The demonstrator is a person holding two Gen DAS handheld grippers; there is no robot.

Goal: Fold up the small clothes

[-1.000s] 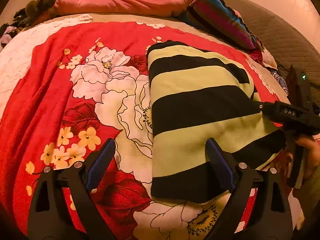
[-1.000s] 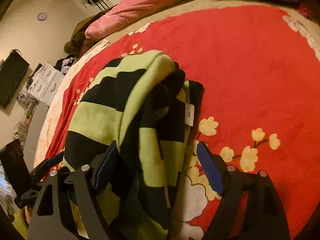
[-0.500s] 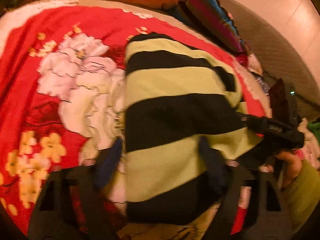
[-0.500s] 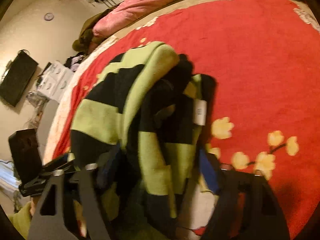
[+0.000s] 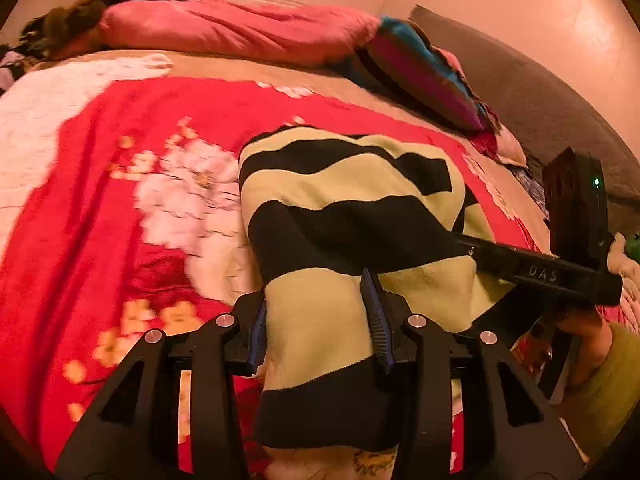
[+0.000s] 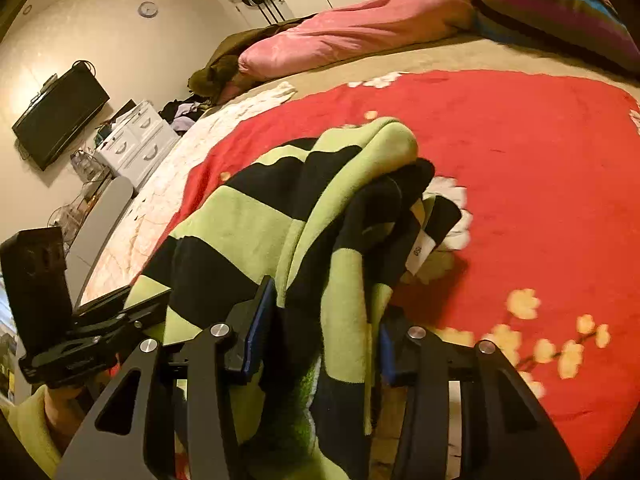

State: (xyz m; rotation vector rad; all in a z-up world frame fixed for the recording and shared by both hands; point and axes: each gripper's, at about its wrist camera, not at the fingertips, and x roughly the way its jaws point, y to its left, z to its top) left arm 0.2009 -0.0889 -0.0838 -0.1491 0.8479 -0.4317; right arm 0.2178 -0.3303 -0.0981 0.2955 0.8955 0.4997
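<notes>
A black and yellow-green striped garment (image 5: 352,208) lies on the red flowered bedspread (image 5: 120,208), its near end raised off the bed. My left gripper (image 5: 316,324) has its jaws closing, and both blue pads press on the garment's left near corner. The right gripper (image 6: 324,336) is closing too, its pads pressing on the bunched right edge of the garment (image 6: 248,216), near a white label (image 6: 420,250). Each gripper shows in the other's view: the right gripper (image 5: 540,272) held by a hand in a green sleeve, and the left gripper (image 6: 100,320).
A pink quilt (image 5: 240,28) and a striped pillow (image 5: 420,68) lie at the head of the bed, beside a grey padded headboard (image 5: 540,100). Beyond the bed's left side stand white drawers (image 6: 136,140) and a wall-mounted TV (image 6: 60,116).
Both grippers' jaws have narrowed from wide apart onto the garment. Both hands have risen, and the garment's near end has lifted and bunched.
</notes>
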